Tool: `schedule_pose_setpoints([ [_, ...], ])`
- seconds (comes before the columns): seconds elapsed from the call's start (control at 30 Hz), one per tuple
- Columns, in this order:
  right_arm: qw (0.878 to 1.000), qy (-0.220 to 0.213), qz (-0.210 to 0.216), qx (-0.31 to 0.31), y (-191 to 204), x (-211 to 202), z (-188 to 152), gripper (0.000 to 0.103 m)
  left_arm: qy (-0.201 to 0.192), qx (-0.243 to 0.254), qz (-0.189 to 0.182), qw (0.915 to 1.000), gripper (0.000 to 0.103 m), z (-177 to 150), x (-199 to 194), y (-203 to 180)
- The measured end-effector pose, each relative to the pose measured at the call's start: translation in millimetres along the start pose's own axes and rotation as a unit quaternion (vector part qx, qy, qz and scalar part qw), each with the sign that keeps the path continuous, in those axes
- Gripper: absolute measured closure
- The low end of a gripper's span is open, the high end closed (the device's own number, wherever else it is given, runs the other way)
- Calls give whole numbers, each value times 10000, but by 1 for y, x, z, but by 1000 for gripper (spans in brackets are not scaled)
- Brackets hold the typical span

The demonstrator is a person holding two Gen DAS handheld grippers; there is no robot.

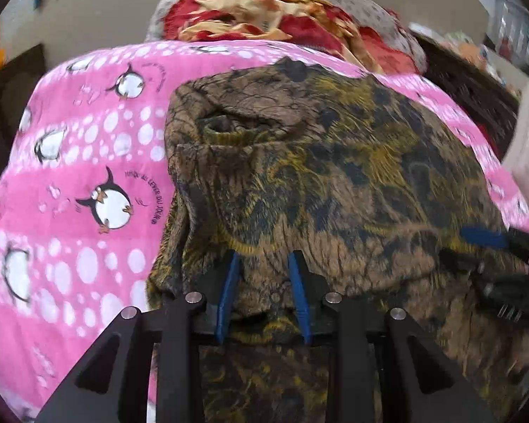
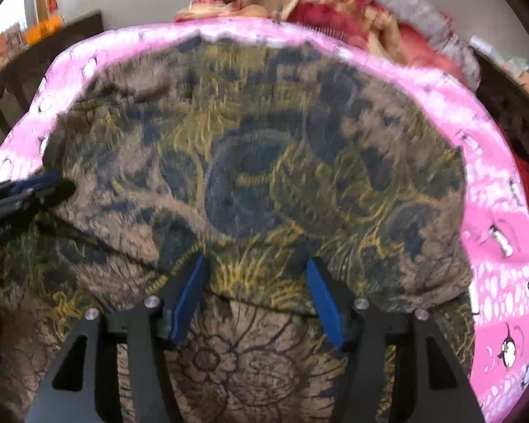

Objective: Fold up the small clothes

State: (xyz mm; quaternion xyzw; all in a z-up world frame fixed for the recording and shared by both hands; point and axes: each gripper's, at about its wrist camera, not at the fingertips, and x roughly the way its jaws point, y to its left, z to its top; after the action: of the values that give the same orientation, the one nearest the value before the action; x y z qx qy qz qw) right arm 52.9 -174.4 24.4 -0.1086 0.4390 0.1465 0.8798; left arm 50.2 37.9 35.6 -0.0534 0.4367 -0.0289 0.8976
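A brown garment with a yellow and dark blue floral print lies on a pink penguin-print blanket; it also fills the right wrist view. My left gripper has its blue-padded fingers part open around a fold at the garment's near edge. My right gripper has its fingers wider apart around the garment's near fold. The right gripper shows at the right edge of the left wrist view. The left gripper shows at the left edge of the right wrist view, pinching cloth there.
A heap of red, orange and cream bedding lies beyond the blanket, also visible in the right wrist view. Dark wooden furniture stands to the right. The pink blanket borders the garment.
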Motion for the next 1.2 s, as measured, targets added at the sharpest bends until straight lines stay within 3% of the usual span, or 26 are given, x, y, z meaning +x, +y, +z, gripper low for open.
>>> schedule_pose_setpoints([
  [0.07,9997,29,211,155,-7,-19,1,42,35,26,-184,9998,94,0,-17,6],
  [0.17,9981,-565,230,95,-27,-73,-11,42,-62,195,-277,9994,94,-6,-52,20],
  [0.23,9968,-742,275,-80,-37,-100,-22,41,-24,281,-280,9992,93,-15,-73,32],
  [0.33,9959,-613,567,-351,-52,-131,-56,41,263,262,-345,9987,93,-45,-99,46],
  [0.43,9948,-563,680,-500,-58,-156,-98,41,791,190,-682,9943,93,-87,-118,50],
  [0.57,9939,-592,850,-387,-69,-176,-150,41,1538,112,-1248,9801,93,-145,-135,40],
  [0.63,9937,-665,842,-319,-71,-180,-165,41,1981,38,-1610,9669,93,-169,-139,30],
  [0.73,9930,-657,973,-149,-78,-179,-178,41,2109,118,-1876,9593,91,-191,-147,21],
  [0.83,9931,-692,941,-104,-85,-180,-181,41,2598,-290,-2229,9391,91,-210,-132,27],
  [0.9,9932,-753,884,-101,-91,-184,-183,42,2520,-126,-1937,9481,103,-219,-125,24],
  [1.0,9945,-738,746,-27,-102,-190,-190,42,2191,-161,-2051,9538,103,-211,-133,21],
  [1.1,9953,-716,650,36,-113,-199,-200,42,2072,-202,-2374,9489,103,-208,-139,20],
  [1.2,9958,-613,660,183,-124,-200,-213,42,2097,-410,-2376,9476,103,-212,-130,23],
])
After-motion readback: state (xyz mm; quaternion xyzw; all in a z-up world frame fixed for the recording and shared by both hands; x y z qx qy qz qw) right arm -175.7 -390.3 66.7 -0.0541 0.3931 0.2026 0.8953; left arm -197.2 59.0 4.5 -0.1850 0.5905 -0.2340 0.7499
